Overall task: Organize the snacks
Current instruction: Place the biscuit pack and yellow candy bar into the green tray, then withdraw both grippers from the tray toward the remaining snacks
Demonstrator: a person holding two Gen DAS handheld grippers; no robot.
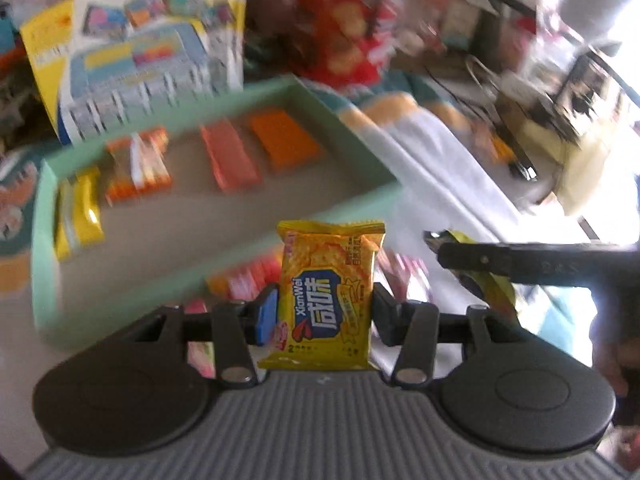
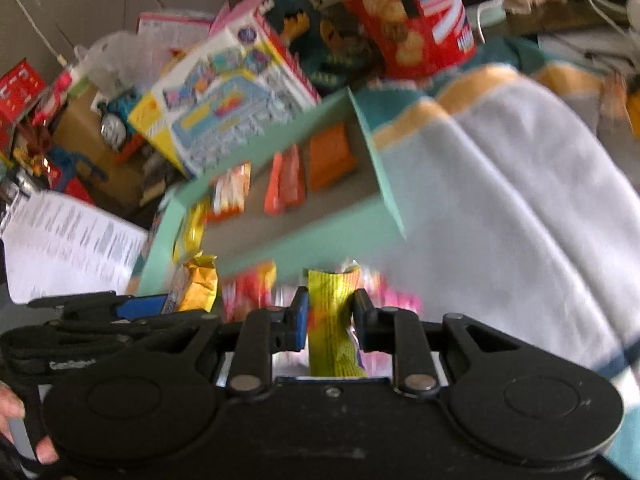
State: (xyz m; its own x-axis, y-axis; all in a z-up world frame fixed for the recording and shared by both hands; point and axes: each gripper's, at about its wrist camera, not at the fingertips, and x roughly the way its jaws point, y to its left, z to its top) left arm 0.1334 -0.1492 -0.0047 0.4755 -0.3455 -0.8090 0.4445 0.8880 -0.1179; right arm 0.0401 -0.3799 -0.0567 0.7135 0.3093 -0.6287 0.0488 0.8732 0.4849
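A yellow cracker packet (image 1: pixel 330 292) is being gripped by the left claw (image 1: pixel 324 312), a crumpled yellow-green wrapper (image 2: pixel 334 320) by the nearly shut right claw (image 2: pixel 331 322), both just before the green tray (image 1: pixel 216 96)

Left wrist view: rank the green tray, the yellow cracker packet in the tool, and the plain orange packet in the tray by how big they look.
1. Green tray, by far the largest.
2. Yellow cracker packet, though it sits closest to the camera, so its lead over the next is unsure.
3. Plain orange packet, farther off.
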